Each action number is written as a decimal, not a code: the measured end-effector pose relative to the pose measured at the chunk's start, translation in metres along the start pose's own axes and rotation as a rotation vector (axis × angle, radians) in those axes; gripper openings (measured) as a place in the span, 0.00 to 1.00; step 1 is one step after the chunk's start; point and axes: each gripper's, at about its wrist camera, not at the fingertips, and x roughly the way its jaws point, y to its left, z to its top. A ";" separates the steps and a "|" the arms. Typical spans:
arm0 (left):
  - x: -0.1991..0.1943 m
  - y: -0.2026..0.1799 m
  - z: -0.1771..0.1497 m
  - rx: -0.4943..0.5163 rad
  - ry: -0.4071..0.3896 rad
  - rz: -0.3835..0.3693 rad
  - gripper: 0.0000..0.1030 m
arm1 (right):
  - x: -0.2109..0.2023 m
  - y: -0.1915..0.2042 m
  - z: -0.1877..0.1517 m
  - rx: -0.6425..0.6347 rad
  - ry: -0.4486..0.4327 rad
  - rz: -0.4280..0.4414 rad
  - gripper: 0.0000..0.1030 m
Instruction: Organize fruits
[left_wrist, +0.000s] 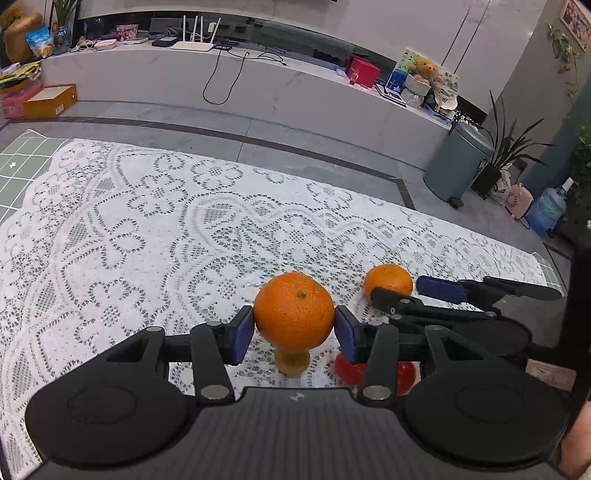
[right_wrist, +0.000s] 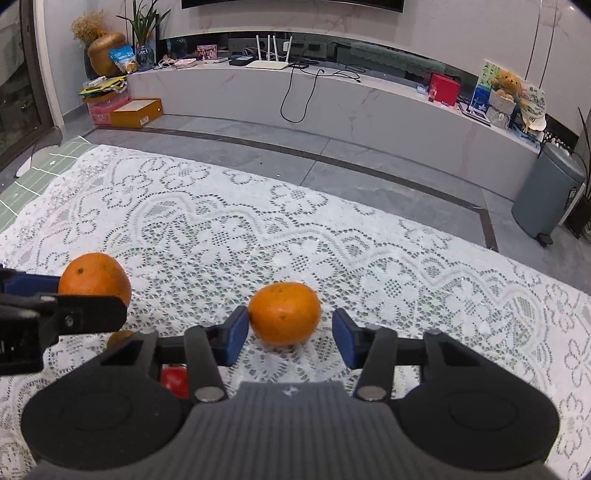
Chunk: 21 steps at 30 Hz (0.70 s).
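A: While the left gripper (left_wrist: 294, 332) hangs above the lace cloth (left_wrist: 147, 240), what is it carrying?

B: An orange (left_wrist: 294, 310), pinched between its two blue pads (left_wrist: 240, 334), one pad on each side, stem end up. The fruit is clear of the cloth, lifted over the near edge of the tabletop.

A: And under it?

B: A small yellowish fruit (left_wrist: 292, 363) lies on the cloth directly below the held orange, partly hidden by it. Just to the right of that sits a red fruit (left_wrist: 349, 369), mostly covered by the gripper's finger; I cannot tell what kind either is.

A: What about the right gripper (right_wrist: 290, 338)?

B: Its jaws stand apart around a second orange (right_wrist: 283, 313). The left pad (right_wrist: 232, 341) is touching or very nearly touching the skin, while the right pad is plainly off it with cloth showing in the gap. So it is not gripping.

A: Where does that second orange rest?

B: On the lace cloth, near the near edge and toward the right side of the tabletop. In the left wrist view it appears beyond the right gripper's fingers, just right of the held orange.

A: Are the grippers close together?

B: Side by side, the left one's finger showing at the left edge of the right wrist view.
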 end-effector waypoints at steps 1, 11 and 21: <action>-0.001 0.000 0.000 -0.001 -0.001 -0.001 0.52 | -0.001 0.002 0.000 -0.005 0.000 -0.005 0.37; -0.022 -0.003 -0.010 -0.026 -0.015 -0.014 0.52 | -0.046 0.008 -0.002 -0.013 -0.055 0.001 0.33; -0.058 -0.021 -0.028 -0.020 -0.046 -0.060 0.52 | -0.142 0.007 -0.036 0.014 -0.142 0.019 0.00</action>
